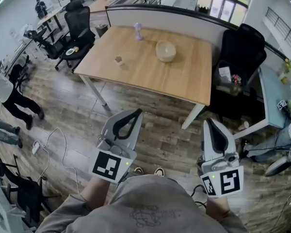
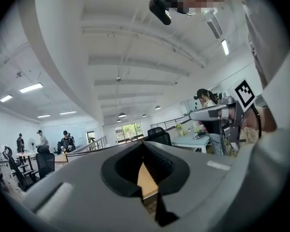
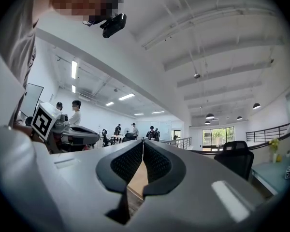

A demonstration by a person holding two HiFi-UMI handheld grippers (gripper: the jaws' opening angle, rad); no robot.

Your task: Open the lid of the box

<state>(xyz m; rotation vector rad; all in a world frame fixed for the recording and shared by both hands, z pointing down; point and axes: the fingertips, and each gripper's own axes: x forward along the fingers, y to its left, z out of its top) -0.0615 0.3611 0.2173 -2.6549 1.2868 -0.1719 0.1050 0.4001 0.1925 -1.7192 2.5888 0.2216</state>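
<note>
The box point(image 1: 166, 51) is a round, pale, lidded container that sits on the far right part of the wooden table point(image 1: 150, 74); its lid is on. Both grippers hang over the floor in front of the table, close to my body and well short of the box. My left gripper point(image 1: 137, 112) is shut with nothing between its jaws, and the same jaws point(image 2: 144, 144) point up toward the ceiling. My right gripper point(image 1: 209, 122) is also shut and empty, its tips point(image 3: 143, 142) meeting in the right gripper view.
A small purple object point(image 1: 138, 31) and a small brown object point(image 1: 119, 60) stand on the table. Black office chairs point(image 1: 79, 24) are at the left and a black chair point(image 1: 242, 52) at the right. A cable point(image 1: 63, 149) lies on the wood floor. A person point(image 1: 9, 98) stands at left.
</note>
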